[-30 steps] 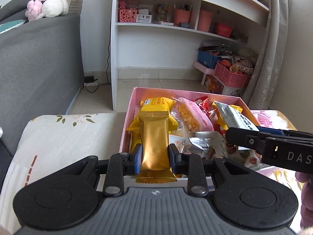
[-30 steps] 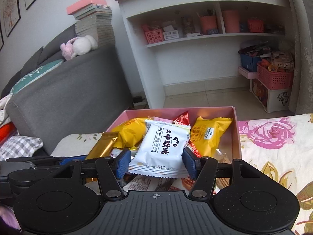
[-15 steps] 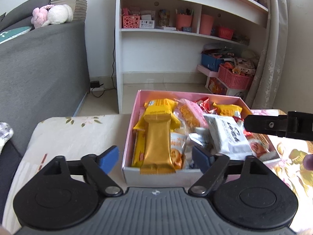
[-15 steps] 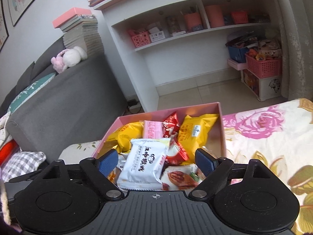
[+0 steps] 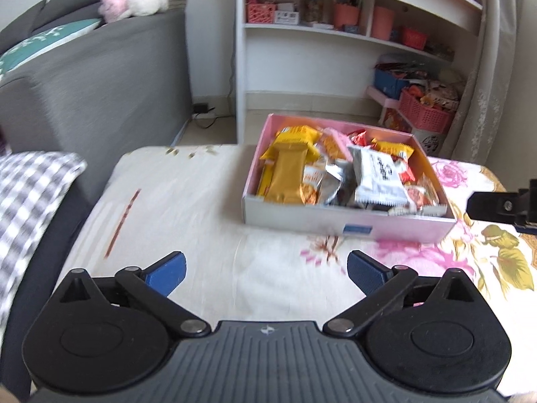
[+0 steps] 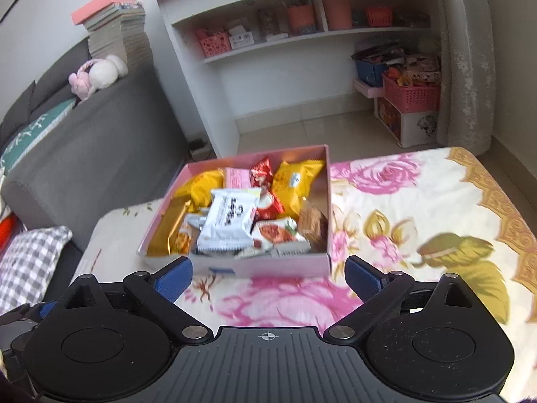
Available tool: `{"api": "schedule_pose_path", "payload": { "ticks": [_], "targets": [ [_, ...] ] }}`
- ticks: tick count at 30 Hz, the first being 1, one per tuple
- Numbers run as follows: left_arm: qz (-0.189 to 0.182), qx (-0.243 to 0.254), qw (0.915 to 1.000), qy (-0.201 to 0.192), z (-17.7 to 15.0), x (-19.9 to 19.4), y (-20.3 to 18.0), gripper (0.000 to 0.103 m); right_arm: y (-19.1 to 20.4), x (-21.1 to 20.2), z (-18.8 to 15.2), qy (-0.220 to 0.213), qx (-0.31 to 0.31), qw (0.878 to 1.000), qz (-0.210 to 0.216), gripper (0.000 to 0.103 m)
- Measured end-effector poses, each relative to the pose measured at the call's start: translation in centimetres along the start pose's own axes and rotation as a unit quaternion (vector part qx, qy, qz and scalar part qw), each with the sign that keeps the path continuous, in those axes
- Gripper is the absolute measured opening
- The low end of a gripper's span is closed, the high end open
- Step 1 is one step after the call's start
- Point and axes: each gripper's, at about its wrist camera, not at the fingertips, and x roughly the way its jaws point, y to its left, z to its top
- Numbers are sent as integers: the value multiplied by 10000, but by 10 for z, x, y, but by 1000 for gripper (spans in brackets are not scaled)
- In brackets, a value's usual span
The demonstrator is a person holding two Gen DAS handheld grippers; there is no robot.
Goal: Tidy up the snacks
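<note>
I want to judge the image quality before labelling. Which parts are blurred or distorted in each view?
Left wrist view: the pink box and the checked pillow are smeared by motion, while the left hand-held gripper is sharp; fisheye bends the shelf. Right wrist view: the white packet and floral cloth are soft, the right hand-held gripper crisp.

Both wrist cams sit low over the floral cloth (image 5: 208,208), facing the white shelf (image 6: 214,107). Left cam sees the pink box (image 5: 335,223) ahead-right, near; right cam sees it dead ahead. Shared: box, sofa (image 5: 100,77), shelf.
</note>
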Motion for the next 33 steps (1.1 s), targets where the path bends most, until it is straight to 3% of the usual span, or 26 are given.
{"api": "schedule_pose_path", "payload": {
  "ticks": [5,11,15,33],
  "targets": [
    [197,9,9998,72,-11,-24,-6,103,-3,-16,-18,275,55,9993,-230,101],
    [238,46,9996,172,-24,-39,-13,103,-7,-30,-39,252,-262,9981,-500,102],
    [361,215,9988,262,-30,-43,-20,103,-12,-38,-44,261,-311,9981,-460,102],
    [484,68,9977,459,-36,-41,-21,103,-6,-25,-46,448,-613,9962,-436,102]
  ]
}}
